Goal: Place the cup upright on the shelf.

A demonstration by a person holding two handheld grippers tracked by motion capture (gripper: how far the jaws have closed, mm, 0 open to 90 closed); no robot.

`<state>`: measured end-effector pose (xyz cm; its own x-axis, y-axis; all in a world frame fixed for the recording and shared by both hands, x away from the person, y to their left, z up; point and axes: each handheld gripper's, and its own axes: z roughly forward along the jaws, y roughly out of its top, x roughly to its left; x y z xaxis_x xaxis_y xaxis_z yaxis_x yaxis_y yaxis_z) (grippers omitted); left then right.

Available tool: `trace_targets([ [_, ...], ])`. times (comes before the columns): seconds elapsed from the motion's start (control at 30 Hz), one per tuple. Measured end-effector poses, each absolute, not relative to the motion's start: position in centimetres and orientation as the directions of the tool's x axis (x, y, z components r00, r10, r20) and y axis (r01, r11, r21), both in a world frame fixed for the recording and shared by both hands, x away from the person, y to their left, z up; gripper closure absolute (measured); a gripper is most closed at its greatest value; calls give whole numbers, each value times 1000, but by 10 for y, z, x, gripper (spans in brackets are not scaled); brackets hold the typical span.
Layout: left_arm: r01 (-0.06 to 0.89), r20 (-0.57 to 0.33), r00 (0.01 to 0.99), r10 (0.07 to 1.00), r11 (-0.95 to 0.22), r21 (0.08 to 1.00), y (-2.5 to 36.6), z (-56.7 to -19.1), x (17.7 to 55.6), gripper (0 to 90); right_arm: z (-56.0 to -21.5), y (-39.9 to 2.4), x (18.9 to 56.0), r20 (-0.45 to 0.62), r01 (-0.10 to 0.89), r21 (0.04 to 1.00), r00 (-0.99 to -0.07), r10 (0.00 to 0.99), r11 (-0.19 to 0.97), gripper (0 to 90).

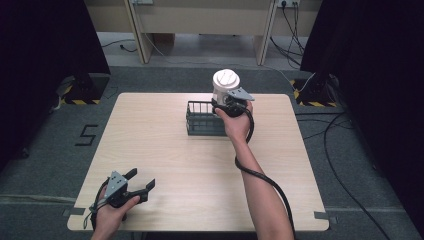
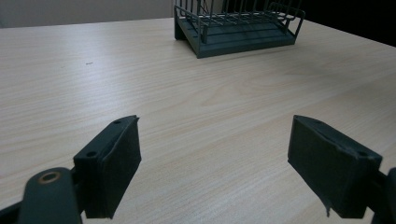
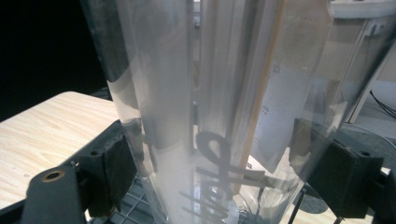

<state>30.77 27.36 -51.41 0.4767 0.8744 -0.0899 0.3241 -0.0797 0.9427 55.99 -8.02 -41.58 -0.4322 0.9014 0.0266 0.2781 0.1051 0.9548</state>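
A clear plastic container with a white ribbed lid stands upright at the far right corner of a dark wire rack, over its back edge. My right gripper is shut on the container's lower body. In the right gripper view the see-through container stands between the two jaws of that gripper, with a pad against each side. My left gripper rests low at the table's front left, open with nothing in it. In its own view, its jaws stand wide apart above bare wood, and the rack is far ahead.
The light wooden table is bare between the rack and the left gripper. A black cable trails along the right forearm. Beyond the table's far edge are black stands and floor cables.
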Motion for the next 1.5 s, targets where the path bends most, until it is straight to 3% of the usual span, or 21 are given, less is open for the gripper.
trace_targets([
  [1.5,323,-96,480,872,-74,943,273,-514,307,166,-449,-70,567,7,344,927,-419,908,152,180],
])
